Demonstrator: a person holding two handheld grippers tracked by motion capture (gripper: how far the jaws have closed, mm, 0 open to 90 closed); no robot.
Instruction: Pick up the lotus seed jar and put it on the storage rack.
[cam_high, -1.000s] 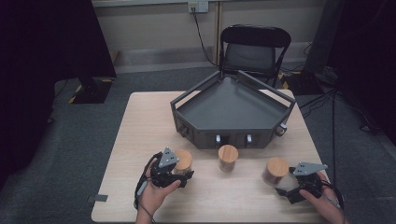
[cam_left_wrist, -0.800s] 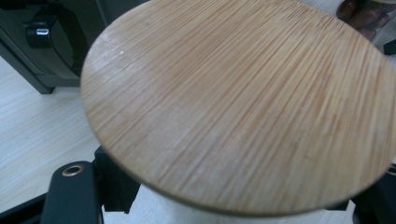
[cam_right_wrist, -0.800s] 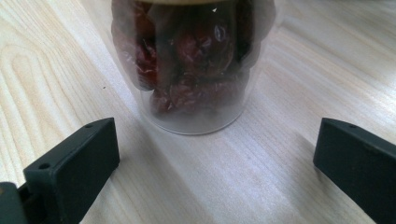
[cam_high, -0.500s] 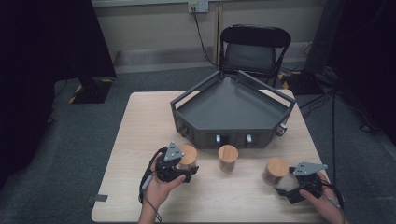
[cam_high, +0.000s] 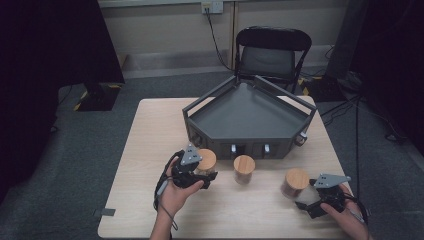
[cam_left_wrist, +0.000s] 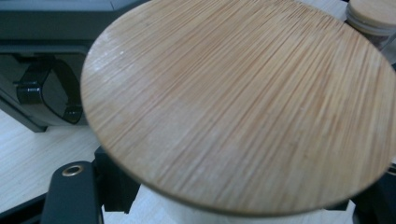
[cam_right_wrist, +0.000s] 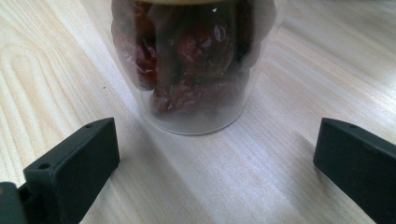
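Observation:
Three glass jars with round bamboo lids are out in front of the dark grey tray (cam_high: 200, 107). My left gripper (cam_high: 201, 175) is shut on the left jar (cam_high: 207, 159), held a little off the table. That jar's lid (cam_left_wrist: 243, 102) looms close in the left gripper view, with one black finger (cam_left_wrist: 70, 191) below it. The middle jar (cam_high: 244, 168) stands alone. My right gripper (cam_high: 311, 200) rests on the table, open, just short of the right jar (cam_high: 296, 181). That jar (cam_right_wrist: 194, 60) holds dark red dried fruit and stands ahead of my open right gripper (cam_right_wrist: 217, 163), untouched.
The angular tray (cam_left_wrist: 42, 42) with raised walls stands at the far middle of the light wooden table (cam_high: 150, 130). A black folding chair (cam_high: 272, 50) is behind the table. The table's right edge runs close to the right hand (cam_high: 350, 220).
The left hand has carried its jar to the right, away from the person and slightly up, closer to the tray. The right gripper and the other two jars have stayed put.

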